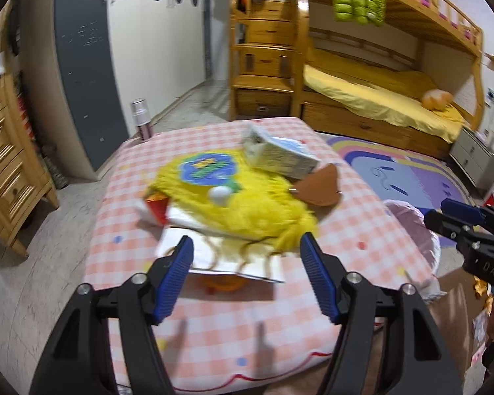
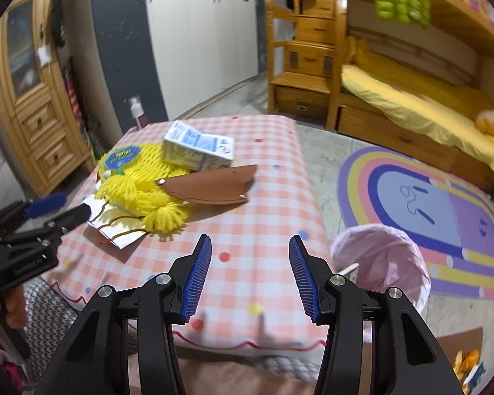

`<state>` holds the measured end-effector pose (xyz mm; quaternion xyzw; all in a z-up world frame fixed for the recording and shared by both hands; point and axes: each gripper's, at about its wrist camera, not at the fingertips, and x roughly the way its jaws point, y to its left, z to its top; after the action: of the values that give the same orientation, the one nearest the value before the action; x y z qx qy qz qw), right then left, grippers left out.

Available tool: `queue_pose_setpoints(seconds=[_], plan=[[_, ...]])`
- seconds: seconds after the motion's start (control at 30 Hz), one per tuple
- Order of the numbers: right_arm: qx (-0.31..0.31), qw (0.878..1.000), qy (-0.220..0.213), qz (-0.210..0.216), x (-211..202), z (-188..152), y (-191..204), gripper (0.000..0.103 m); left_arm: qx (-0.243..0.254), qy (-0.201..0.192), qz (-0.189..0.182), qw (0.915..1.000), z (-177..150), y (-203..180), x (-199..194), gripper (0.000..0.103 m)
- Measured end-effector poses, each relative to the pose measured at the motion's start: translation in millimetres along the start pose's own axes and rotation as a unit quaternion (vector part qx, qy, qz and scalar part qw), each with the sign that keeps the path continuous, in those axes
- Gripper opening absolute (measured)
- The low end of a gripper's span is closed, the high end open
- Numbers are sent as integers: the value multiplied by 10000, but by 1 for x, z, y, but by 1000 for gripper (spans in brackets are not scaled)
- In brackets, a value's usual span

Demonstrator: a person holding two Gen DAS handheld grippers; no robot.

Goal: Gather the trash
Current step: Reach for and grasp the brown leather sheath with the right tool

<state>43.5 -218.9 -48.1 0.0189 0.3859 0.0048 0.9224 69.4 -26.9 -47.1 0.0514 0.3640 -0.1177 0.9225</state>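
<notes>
While both my tongs hang over the pink checked cloth [image 2: 266, 197], my left gripper [image 1: 247, 250] gapes with nothing between its ribbed blue pads, and my right gripper [image 2: 250, 253] stands apart too, empty. Trash sits heaped mid-table: spongy yellow foam netting [image 2: 138, 191], a boxy blue-white carton [image 2: 197, 148] leaning on it, a smooth brown curved piece [image 2: 210, 187], flat white paper [image 1: 194, 250]. Beyond the table's right edge, a crinkly pink-lined bin [image 2: 382, 256] stands on the floor.

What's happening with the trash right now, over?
Left gripper open, empty. Right gripper open, empty. Yellow foam net, milk carton, brown sheath piled on checkered table. Pink-lined bin beside table. Path clear.
</notes>
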Motion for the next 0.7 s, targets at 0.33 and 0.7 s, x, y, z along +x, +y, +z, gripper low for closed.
queue_pose_setpoints(seconds=[0.33, 0.7], plan=[[-371, 9992, 174, 3, 41, 21, 37, 53, -202, -135, 324, 9992, 12, 35, 8, 73], [-167, 9987, 317, -367, 110, 76, 56, 71, -248, -154, 449, 9986, 30, 51, 32, 73]])
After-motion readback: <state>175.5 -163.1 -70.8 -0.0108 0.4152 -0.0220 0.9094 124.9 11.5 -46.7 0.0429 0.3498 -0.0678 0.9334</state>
